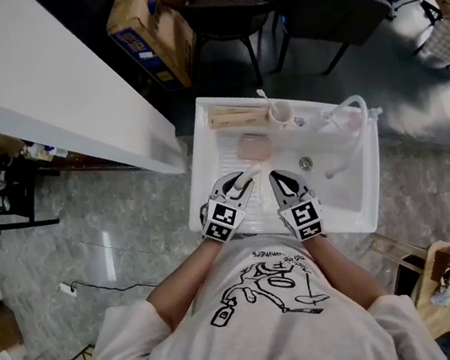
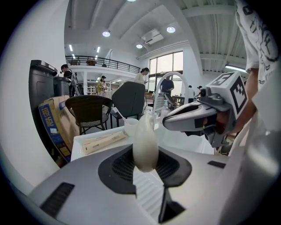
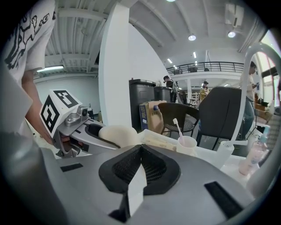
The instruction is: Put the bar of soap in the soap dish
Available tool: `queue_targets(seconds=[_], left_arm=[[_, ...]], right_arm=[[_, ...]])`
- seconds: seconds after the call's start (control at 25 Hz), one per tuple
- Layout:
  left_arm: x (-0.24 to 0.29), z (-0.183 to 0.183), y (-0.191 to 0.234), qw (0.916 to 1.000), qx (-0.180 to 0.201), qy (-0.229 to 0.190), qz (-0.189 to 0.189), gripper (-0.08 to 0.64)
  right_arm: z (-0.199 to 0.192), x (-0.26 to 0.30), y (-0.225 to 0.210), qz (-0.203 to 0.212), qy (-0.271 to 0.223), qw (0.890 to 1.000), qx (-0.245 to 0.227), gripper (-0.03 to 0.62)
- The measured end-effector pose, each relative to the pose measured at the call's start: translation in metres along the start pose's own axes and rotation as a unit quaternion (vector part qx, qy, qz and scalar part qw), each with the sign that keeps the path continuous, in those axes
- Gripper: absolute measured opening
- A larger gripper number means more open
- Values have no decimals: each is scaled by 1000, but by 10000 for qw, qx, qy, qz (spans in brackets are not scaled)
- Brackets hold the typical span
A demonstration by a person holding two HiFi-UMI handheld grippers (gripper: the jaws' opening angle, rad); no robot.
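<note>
Grey marbled floor, dark chairs

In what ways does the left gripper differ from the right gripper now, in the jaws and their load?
The left gripper holds the pale bar of soap on edge between its jaws; the right gripper holds nothing. The left gripper's jaws stand apart on the soap, while the right gripper's jaws meet at the tips. Both are side by side above the white sink, pointing away from the person.

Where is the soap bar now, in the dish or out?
Out: the soap bar sits clamped in the left gripper, short of the pink soap dish.
</note>
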State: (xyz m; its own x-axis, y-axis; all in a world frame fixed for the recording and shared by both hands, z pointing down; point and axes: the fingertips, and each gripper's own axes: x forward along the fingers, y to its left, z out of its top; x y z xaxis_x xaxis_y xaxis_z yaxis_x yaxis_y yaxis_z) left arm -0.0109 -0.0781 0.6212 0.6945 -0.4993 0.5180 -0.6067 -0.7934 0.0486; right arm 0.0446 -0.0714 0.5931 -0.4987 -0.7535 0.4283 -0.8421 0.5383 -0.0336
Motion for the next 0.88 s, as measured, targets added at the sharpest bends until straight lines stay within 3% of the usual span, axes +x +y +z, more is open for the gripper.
queue_targets(seconds=[0.88], left_arm=[[38, -10, 9, 9993, 200, 307, -108, 103]], right_arm=[[-35, 41, -17, -36, 442, 9990, 101, 21]])
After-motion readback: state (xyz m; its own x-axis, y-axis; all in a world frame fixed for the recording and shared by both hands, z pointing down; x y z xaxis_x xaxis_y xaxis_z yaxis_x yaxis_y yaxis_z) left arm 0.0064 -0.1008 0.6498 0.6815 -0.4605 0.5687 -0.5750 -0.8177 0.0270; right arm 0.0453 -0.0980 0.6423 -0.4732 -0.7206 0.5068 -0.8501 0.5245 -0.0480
